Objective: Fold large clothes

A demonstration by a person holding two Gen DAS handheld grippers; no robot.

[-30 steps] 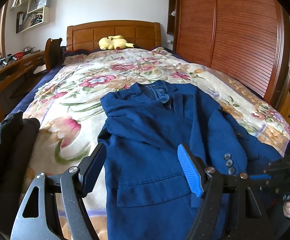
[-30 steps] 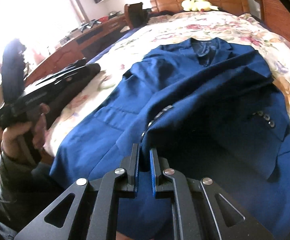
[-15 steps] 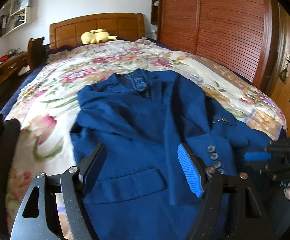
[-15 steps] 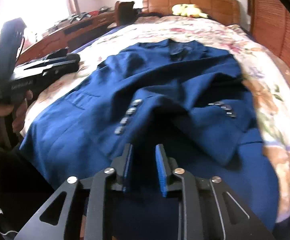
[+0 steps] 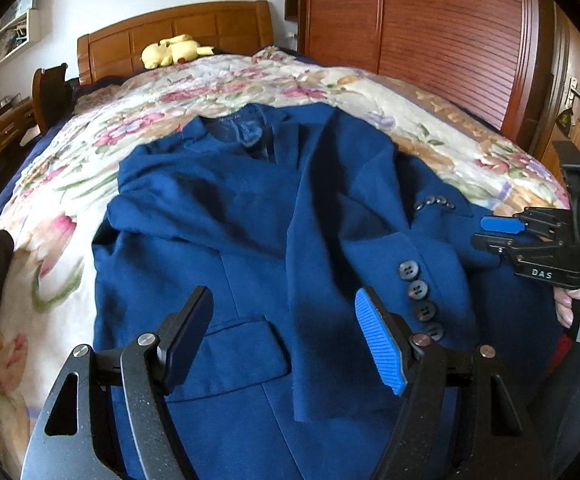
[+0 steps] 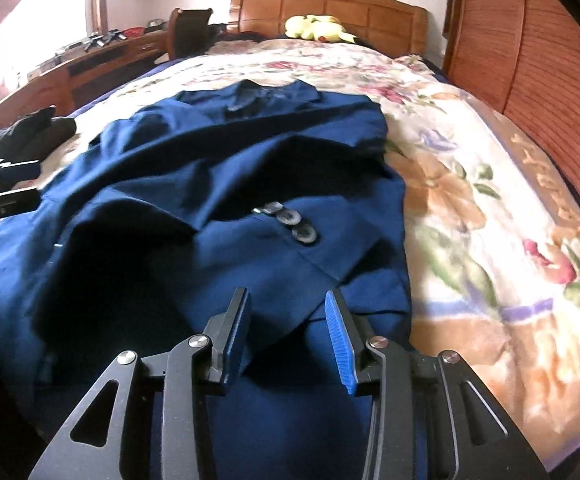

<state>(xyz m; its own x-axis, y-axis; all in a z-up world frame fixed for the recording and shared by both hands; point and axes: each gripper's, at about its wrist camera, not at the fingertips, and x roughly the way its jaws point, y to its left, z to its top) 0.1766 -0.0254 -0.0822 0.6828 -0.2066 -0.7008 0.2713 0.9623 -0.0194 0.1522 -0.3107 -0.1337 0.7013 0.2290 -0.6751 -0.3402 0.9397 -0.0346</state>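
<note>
A dark blue suit jacket (image 5: 250,220) lies face up on the floral bedspread (image 5: 70,208), collar toward the headboard. One sleeve is folded across its front, the buttoned cuff (image 5: 422,292) resting on the chest. My left gripper (image 5: 284,300) hovers open over the lower front, just above the pocket flap, with nothing between its fingers. My right gripper (image 6: 287,300) is low over the jacket's (image 6: 250,160) right hem; its jaws are opening and only loose cloth lies under them. The other buttoned cuff (image 6: 290,224) lies just ahead of it. Seen from the left wrist, the right gripper (image 5: 490,234) is at the jacket's right edge.
A yellow plush toy (image 5: 174,50) lies by the wooden headboard (image 5: 170,28). A slatted wooden wardrobe (image 5: 430,40) lines the right side of the bed. A desk (image 6: 102,60) and a chair (image 6: 188,28) stand on the left. Dark clothing (image 6: 30,128) sits at the bed's left edge.
The right gripper was shut on the sleeve cuff; it has let go, opened and drawn back to the right. The sleeve now lies across the jacket. The left gripper dropped closer to the jacket.
</note>
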